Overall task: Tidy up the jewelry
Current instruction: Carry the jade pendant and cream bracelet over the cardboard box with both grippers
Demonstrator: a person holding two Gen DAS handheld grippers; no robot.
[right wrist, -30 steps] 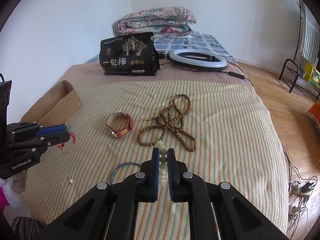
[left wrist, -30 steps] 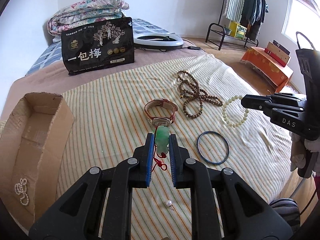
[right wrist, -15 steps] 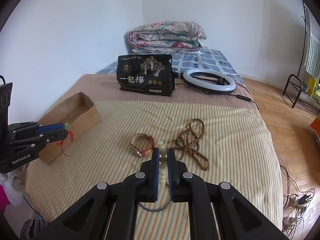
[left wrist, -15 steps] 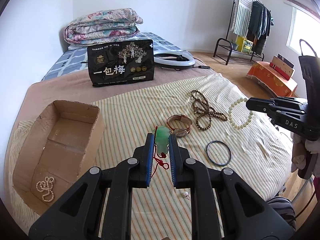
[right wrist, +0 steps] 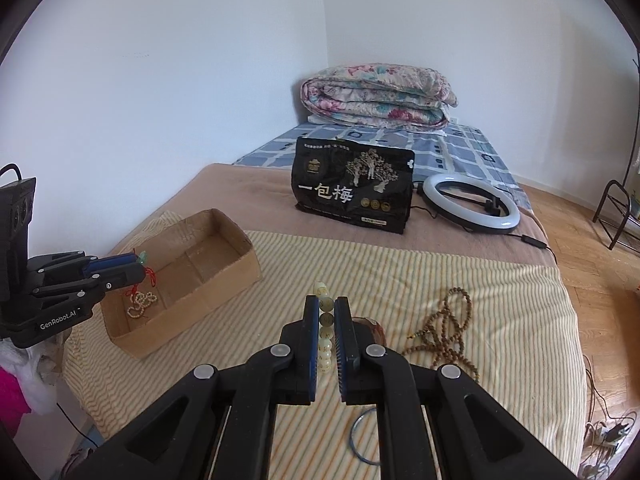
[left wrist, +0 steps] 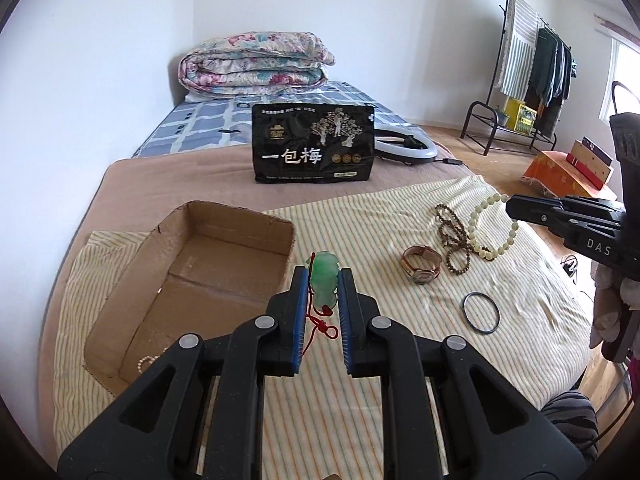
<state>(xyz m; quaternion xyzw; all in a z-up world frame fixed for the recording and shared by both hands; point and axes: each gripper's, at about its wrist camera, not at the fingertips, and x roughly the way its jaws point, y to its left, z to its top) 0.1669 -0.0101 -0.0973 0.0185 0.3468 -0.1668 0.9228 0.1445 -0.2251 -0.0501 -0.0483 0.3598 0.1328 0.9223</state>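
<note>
In the left wrist view, at 9 o'clock, a cardboard box [left wrist: 192, 276] sits open on the striped cloth [left wrist: 360, 224], with a small pearl string [left wrist: 150, 361] lying in its near corner. Just right of it, at centre, the left gripper [left wrist: 323, 284] is clamped on a green pendant [left wrist: 325, 280], whose red cord [left wrist: 320, 326] hangs down between the 2 blue pads. The pendant is held in the air beside the box's right wall. Toward 2 o'clock a watch [left wrist: 421, 268] rests on the cloth, touching a brown bead necklace [left wrist: 452, 236]; below them, at 4 o'clock, lies a dark bangle [left wrist: 482, 313]. At 3 o'clock the right gripper [left wrist: 512, 204] is closed on a white bead bracelet [left wrist: 492, 226], which dangles above the cloth. At 12 o'clock a black bag [left wrist: 314, 148] stands in front of a folded quilt [left wrist: 256, 62].

In the right wrist view, the left gripper [right wrist: 138, 266] at 9 o'clock holds the pendant over the box [right wrist: 208, 280]. At centre the right gripper [right wrist: 326, 312] is shut on the bracelet [right wrist: 325, 320], with beads stacked between its pads. A ring light [right wrist: 472, 202] lies at 2 o'clock beside the bag [right wrist: 352, 184].
</note>
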